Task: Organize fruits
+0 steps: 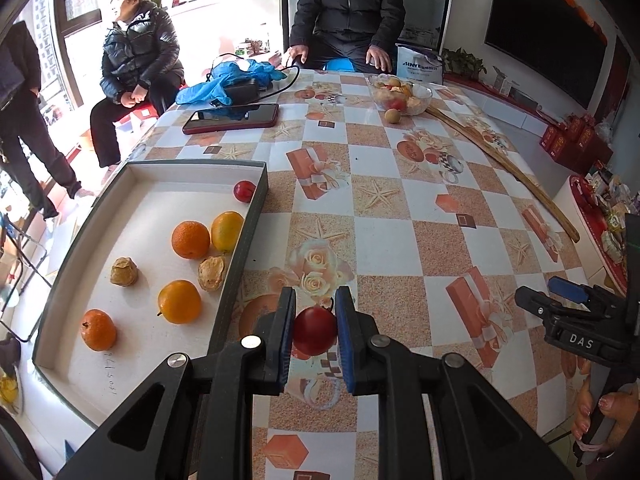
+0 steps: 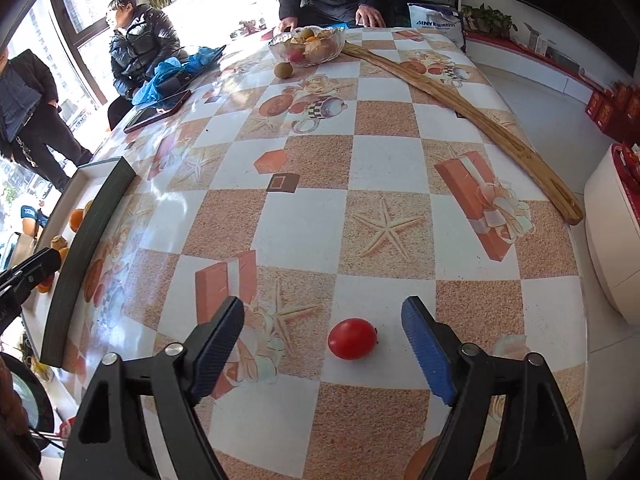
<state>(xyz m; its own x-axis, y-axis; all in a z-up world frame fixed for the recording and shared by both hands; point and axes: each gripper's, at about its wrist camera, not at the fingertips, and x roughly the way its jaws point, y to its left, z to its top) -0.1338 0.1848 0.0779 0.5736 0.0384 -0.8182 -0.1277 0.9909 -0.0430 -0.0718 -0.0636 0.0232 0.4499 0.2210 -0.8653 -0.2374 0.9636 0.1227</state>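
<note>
My left gripper [image 1: 315,330] is shut on a small red tomato [image 1: 315,330], held above the patterned table just right of a shallow white tray [image 1: 256,196]. In the tray lie several oranges [image 1: 191,239], two wrinkled brown fruits [image 1: 124,271] and another red tomato [image 1: 244,191]. My right gripper [image 2: 324,340] stands open over the table, and a second red tomato [image 2: 352,338] lies on the cloth between its fingers, touched by neither pad. That right gripper [image 1: 560,300] also shows at the right edge of the left wrist view, held by a hand.
A glass bowl [image 2: 308,46] of mixed fruit stands at the far end, with one brown fruit [image 2: 283,69] loose beside it. A long wooden stick [image 2: 460,112] lies along the right side. A phone [image 1: 232,117], a blue bag [image 1: 224,84] and cables sit far left. People sit and stand beyond the table.
</note>
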